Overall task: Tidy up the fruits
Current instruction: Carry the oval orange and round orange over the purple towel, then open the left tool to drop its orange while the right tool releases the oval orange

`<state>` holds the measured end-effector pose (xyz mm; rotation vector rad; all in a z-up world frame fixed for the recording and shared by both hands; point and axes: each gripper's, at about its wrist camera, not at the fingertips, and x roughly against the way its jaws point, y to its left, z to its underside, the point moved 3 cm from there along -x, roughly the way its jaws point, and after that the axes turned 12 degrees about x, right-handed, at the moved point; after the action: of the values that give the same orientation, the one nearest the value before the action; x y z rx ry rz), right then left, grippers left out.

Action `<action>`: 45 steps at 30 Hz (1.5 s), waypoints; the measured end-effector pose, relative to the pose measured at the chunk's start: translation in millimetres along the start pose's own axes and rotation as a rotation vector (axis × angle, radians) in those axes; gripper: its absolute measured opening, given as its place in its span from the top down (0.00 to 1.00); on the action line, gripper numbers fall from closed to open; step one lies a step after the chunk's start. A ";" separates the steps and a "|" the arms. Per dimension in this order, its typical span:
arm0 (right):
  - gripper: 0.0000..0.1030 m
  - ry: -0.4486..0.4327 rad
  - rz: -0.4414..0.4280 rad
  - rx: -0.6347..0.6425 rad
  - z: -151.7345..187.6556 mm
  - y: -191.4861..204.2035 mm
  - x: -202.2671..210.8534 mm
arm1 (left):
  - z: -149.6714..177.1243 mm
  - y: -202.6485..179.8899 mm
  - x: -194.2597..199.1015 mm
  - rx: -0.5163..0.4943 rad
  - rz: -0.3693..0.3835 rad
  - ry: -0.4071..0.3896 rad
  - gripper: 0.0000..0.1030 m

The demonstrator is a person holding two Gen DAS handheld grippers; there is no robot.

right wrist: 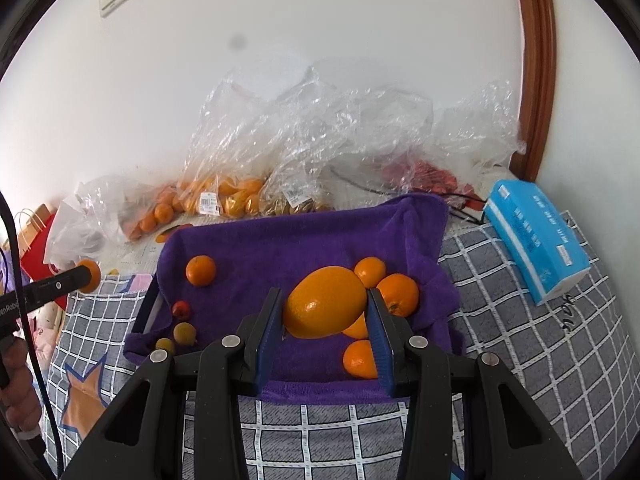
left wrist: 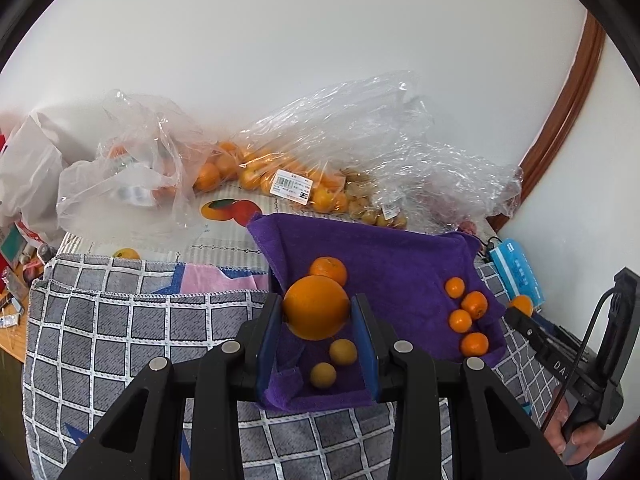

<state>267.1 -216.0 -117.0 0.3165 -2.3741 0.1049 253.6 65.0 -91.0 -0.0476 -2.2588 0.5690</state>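
My left gripper (left wrist: 317,302) is shut on a round orange (left wrist: 316,316), held just above the purple towel (left wrist: 400,252). Under it lie two small yellow-brown fruits (left wrist: 343,352), with another orange (left wrist: 328,269) behind. Several small oranges (left wrist: 474,305) cluster on the towel's right side. My right gripper (right wrist: 324,296) is shut on a large oval orange (right wrist: 326,308) over that cluster of oranges (right wrist: 398,294) on the purple towel (right wrist: 300,236). A lone orange (right wrist: 201,270), a small red fruit (right wrist: 181,309) and yellow fruits (right wrist: 185,333) lie at the towel's left.
Clear plastic bags of oranges (left wrist: 280,176) and other fruit (right wrist: 224,196) are heaped along the wall behind the towel. A blue tissue box (right wrist: 536,236) lies at the right on the grey checked cloth (right wrist: 520,340). Clutter fills the far left edge.
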 end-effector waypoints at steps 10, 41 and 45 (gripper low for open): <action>0.60 0.116 -0.069 0.038 26.3 22.4 -58.9 | -1.2 -1.2 -45.0 -0.003 -0.008 0.063 0.67; 0.60 0.181 -0.083 0.097 40.3 36.1 -96.1 | 5.6 -7.1 -121.2 -0.018 -0.035 0.181 0.67; 0.60 0.184 -0.082 0.093 40.7 35.4 -96.3 | 6.1 -4.7 -120.8 -0.004 -0.031 0.179 0.67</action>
<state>299.0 -169.5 -211.8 0.4293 -2.1755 0.1985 333.0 33.0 -176.6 -0.0625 -2.0834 0.5227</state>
